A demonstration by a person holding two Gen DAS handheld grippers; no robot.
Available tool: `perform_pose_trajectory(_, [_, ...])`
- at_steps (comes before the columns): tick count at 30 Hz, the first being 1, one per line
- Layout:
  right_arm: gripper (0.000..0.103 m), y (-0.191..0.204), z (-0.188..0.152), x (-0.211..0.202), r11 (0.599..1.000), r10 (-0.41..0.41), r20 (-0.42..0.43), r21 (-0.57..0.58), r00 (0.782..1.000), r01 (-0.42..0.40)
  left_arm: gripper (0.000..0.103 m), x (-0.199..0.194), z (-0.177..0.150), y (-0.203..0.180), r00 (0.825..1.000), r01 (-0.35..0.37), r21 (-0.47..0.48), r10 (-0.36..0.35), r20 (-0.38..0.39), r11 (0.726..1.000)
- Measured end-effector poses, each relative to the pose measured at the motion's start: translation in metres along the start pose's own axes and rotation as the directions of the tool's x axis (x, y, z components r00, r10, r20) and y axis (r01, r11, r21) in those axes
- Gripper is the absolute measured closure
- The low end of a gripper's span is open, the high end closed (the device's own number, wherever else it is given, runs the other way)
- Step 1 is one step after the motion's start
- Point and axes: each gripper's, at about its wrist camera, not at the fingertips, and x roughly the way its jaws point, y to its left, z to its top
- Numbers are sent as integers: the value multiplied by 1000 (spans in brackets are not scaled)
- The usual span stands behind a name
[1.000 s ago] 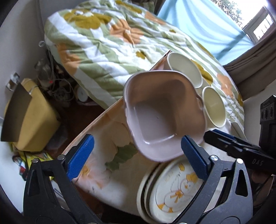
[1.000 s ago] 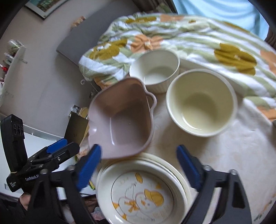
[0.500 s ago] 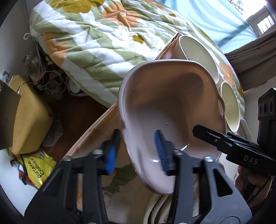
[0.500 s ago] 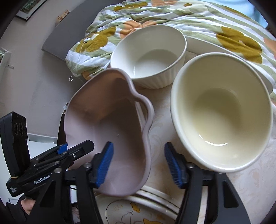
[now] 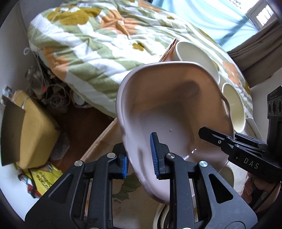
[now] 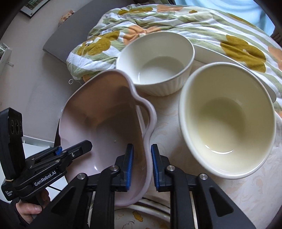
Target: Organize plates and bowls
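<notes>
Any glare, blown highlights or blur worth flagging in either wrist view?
Left wrist view: the window at top right is blown out; the pink handled ceramic dish stays sharp. Right wrist view: small specular glints on the cream round bowl; edges bend from fisheye; no motion blur.

A pale pink dish (image 6: 109, 123) is seen at 9 o'clock, a white ribbed bowl (image 6: 156, 59) at 12, a cream bowl (image 6: 227, 123) at 3. The quilt (image 5: 98, 38) is striped green and white with ochre and orange flowers.
</notes>
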Motion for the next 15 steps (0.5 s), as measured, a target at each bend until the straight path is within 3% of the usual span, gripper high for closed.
perform_pose_trajectory(7, [85, 11, -12, -36, 999, 33, 89, -24, 996, -31, 84, -43, -1, -25, 996, -32, 63, 27, 84, 998])
perform_pose_trajectory(15, [85, -11, -65, -125, 1000, 7, 239, 14, 971, -10, 84, -92, -32, -112, 988, 2, 202, -33, 149, 979])
